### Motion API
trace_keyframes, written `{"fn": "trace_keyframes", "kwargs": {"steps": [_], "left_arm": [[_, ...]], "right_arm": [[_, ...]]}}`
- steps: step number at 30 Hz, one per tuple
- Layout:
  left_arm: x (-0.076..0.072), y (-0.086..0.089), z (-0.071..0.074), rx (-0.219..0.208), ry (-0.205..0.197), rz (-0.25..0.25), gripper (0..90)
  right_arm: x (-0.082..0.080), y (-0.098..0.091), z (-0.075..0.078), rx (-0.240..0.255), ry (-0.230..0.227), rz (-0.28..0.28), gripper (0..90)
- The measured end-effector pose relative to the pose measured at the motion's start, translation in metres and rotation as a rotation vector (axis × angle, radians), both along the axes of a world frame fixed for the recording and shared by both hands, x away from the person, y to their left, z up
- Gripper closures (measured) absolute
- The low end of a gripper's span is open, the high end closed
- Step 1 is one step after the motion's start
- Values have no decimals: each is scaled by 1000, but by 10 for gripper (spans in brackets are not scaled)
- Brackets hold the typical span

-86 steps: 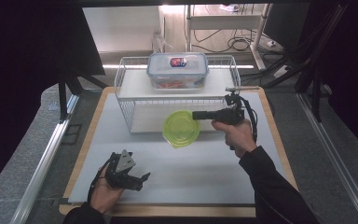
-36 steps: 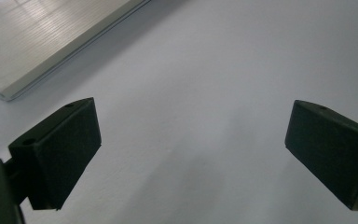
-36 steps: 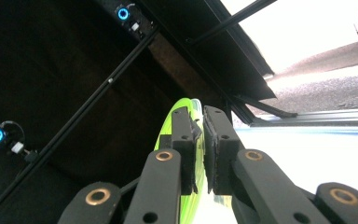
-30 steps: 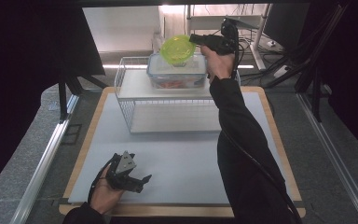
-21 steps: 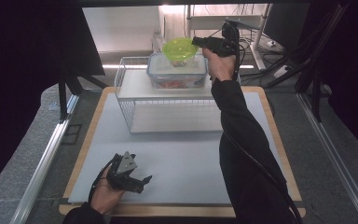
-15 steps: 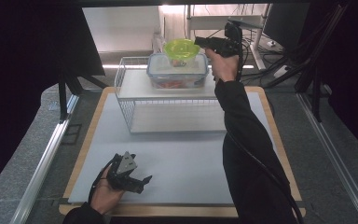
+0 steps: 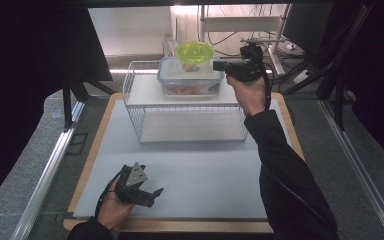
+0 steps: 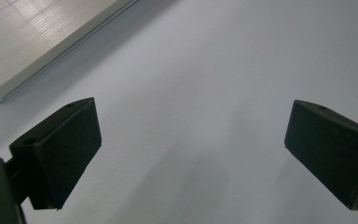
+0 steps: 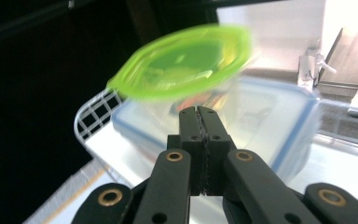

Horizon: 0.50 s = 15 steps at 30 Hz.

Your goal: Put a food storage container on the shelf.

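High view shows your right gripper (image 7: 219,65) up at the wire rack (image 7: 135,85), just beside the green-lidded tub (image 7: 195,56) that sits on the blue-rimmed clear box (image 7: 172,80) on the rack's top shelf. Right gripper view has your jaws pressed together with nothing between them — they have just been closing — and the tub close ahead, blurred. Your left gripper (image 7: 152,192) rests low over the white table (image 7: 205,170) near its front edge — jaws wide apart, holding nothing.
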<state>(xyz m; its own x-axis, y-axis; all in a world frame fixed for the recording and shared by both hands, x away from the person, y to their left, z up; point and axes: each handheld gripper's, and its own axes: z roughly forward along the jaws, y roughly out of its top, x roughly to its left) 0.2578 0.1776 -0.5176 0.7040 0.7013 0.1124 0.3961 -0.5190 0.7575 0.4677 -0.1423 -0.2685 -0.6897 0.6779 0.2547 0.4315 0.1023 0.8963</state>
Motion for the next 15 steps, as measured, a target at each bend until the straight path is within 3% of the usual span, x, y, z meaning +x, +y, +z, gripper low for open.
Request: {"fn": "trace_keyframes", "kwargs": {"steps": [7, 15], "left_arm": [[0, 0, 0, 2, 0, -3, 38], [0, -1, -1, 5, 1, -3, 39]], "right_arm": [[-1, 22, -10, -95, -26, 50, 896], [7, 33, -14, -119, -18, 64, 896]]}}
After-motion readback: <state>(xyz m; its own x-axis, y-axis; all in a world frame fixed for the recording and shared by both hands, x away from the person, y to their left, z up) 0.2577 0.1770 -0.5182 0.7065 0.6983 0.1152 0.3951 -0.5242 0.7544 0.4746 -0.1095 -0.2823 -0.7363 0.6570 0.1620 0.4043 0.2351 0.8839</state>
